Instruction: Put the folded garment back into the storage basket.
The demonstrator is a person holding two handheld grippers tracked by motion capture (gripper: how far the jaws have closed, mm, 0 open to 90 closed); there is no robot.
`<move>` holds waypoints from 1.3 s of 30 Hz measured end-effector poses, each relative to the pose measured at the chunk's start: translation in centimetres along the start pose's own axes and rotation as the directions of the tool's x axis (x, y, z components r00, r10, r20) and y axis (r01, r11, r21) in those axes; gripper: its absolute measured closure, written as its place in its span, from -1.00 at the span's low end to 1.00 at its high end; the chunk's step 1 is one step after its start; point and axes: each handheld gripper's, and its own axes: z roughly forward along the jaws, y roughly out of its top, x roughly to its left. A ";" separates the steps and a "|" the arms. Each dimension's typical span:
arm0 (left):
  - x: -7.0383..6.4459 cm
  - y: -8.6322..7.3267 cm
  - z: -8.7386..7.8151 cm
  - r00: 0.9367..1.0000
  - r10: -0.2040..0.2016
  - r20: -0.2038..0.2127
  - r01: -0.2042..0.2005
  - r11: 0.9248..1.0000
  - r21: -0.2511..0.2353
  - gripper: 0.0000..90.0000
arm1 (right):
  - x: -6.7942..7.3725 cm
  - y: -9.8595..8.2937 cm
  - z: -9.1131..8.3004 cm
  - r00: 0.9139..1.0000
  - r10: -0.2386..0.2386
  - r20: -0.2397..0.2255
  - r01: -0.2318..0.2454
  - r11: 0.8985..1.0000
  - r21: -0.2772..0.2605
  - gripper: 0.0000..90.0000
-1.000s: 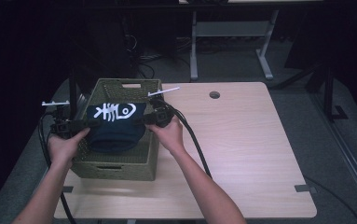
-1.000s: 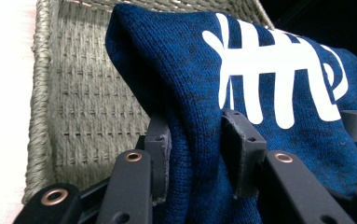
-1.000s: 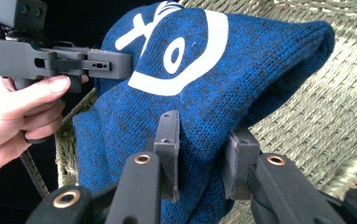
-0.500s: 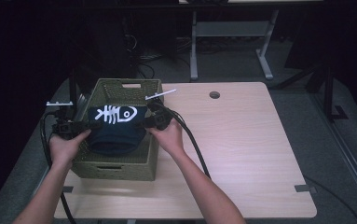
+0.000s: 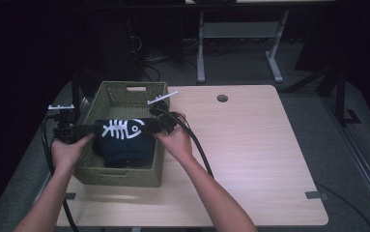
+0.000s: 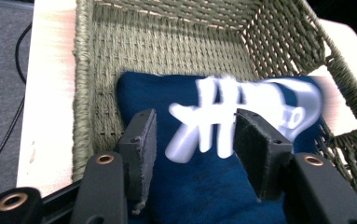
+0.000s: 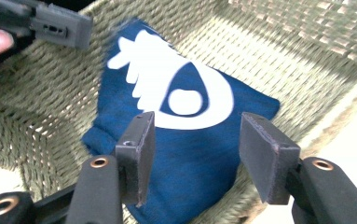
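Folded blue shirt (image 5: 124, 142) lies in the basket (image 5: 124, 176), left gripper (image 6: 195, 140) and right gripper (image 7: 195, 149) both spread wide with nothing held; judging by that, lift both straight up without snagging the cloth.

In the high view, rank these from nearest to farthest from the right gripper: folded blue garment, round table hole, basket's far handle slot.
From the right gripper:
1. Folded blue garment, just left of it, in the basket.
2. Basket's far handle slot, up-left.
3. Round table hole, up-right.
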 end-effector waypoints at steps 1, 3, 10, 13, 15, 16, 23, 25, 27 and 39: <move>0.0 0.0 -0.1 1.000 -0.003 0.005 0.003 1.000 -0.011 0.10 | -0.2 0.1 -0.2 1.000 0.004 -0.016 -0.004 1.000 -0.010 0.02; -0.1 0.1 -0.4 1.000 -0.007 0.025 0.007 1.000 -0.022 0.09 | -0.3 0.3 -0.7 0.999 0.020 -0.039 -0.020 1.000 -0.013 0.03; -1.1 0.0 -1.3 0.997 0.017 0.069 -0.012 0.998 -0.066 0.09 | -1.0 0.2 -2.5 0.990 0.049 -0.131 -0.055 0.998 -0.043 0.04; -1.9 0.0 -1.4 0.995 0.027 0.094 -0.020 0.997 -0.078 0.07 | -1.5 0.1 -3.3 0.985 0.060 -0.163 -0.069 0.996 -0.053 0.04; -2.4 0.1 -1.3 0.993 0.027 0.113 -0.016 0.996 -0.093 0.07 | -1.9 -0.1 -3.8 0.981 0.063 -0.183 -0.076 0.995 -0.064 0.04; -2.7 0.1 -1.3 0.992 0.033 0.119 -0.022 0.995 -0.095 0.05 | -2.1 -0.1 -4.1 0.979 0.069 -0.193 -0.084 0.994 -0.069 0.04; -4.8 0.2 -1.2 0.983 0.068 0.169 -0.049 0.992 -0.117 -0.02 | -3.6 -0.9 -6.0 0.965 0.081 -0.248 -0.108 0.989 -0.098 0.00; -5.5 0.1 -1.0 0.981 0.080 0.177 -0.060 0.991 -0.116 -0.05 | -3.9 -1.2 -6.5 0.964 0.082 -0.254 -0.112 0.988 -0.105 -0.01; -6.1 0.1 -0.8 0.979 0.086 0.182 -0.065 0.991 -0.115 -0.08 | -4.3 -1.5 -7.1 0.964 0.082 -0.253 -0.113 0.987 -0.111 -0.02; -9.4 0.1 -0.1 0.970 0.129 0.206 -0.106 0.987 -0.120 -0.28 | -6.8 -3.7 -10.3 0.960 0.109 -0.259 -0.150 0.978 -0.145 -0.08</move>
